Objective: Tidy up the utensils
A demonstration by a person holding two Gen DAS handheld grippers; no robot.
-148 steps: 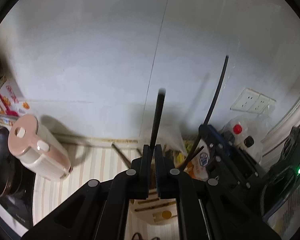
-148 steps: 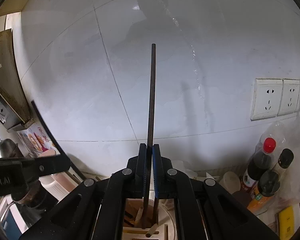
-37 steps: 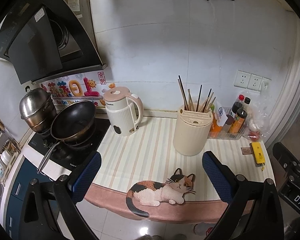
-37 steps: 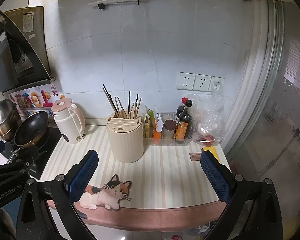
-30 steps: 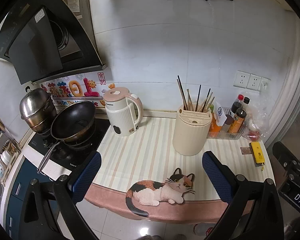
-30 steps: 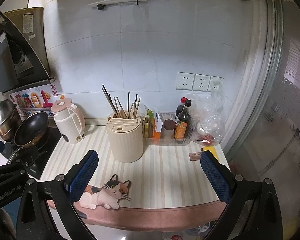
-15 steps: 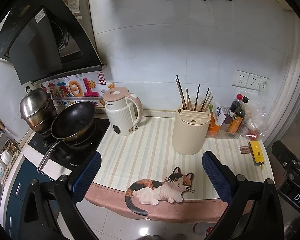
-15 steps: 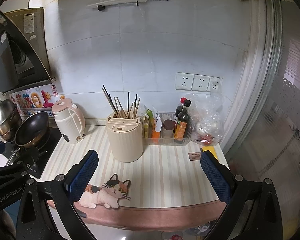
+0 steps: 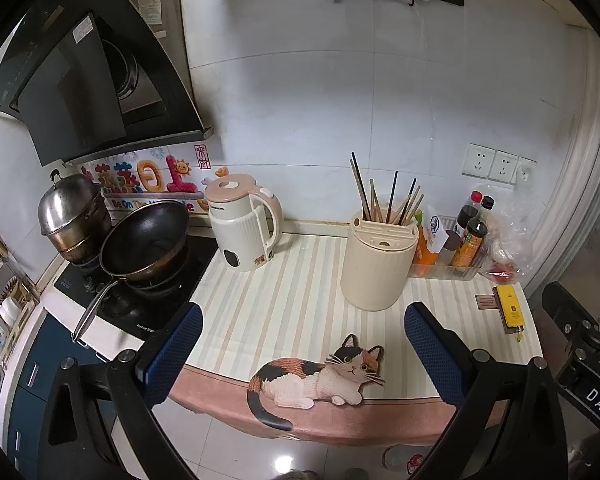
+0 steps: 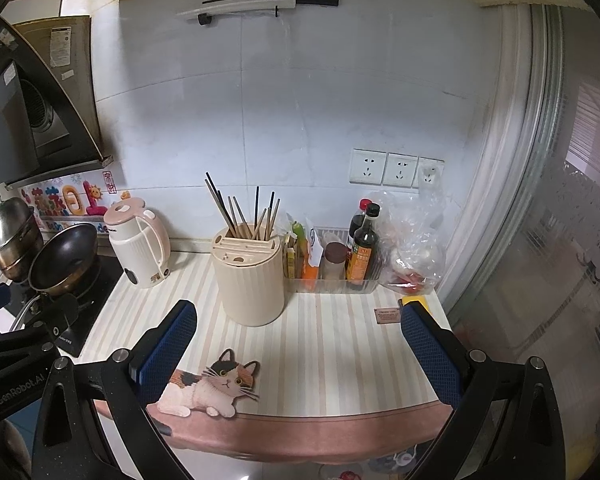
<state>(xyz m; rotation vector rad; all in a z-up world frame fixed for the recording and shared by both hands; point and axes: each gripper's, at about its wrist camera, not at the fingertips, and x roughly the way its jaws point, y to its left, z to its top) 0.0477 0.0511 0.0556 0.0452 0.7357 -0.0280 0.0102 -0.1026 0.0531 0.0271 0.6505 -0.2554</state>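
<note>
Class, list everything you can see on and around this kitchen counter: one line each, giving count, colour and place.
holder: one, cream, mid-counter
chopsticks: several, dark and wooden, standing in holder
kettle: one, white and pink, left of holder
pan: one, black, on stove
pot: one, steel, behind pan
bottles: two, dark, in clear tray right of holder
sockets: three, white, on wall
cat mat: one, calico, counter's front edge
yellow box: one, counter's right end
left tool: open, holding nothing
right tool: open, holding nothing
</note>
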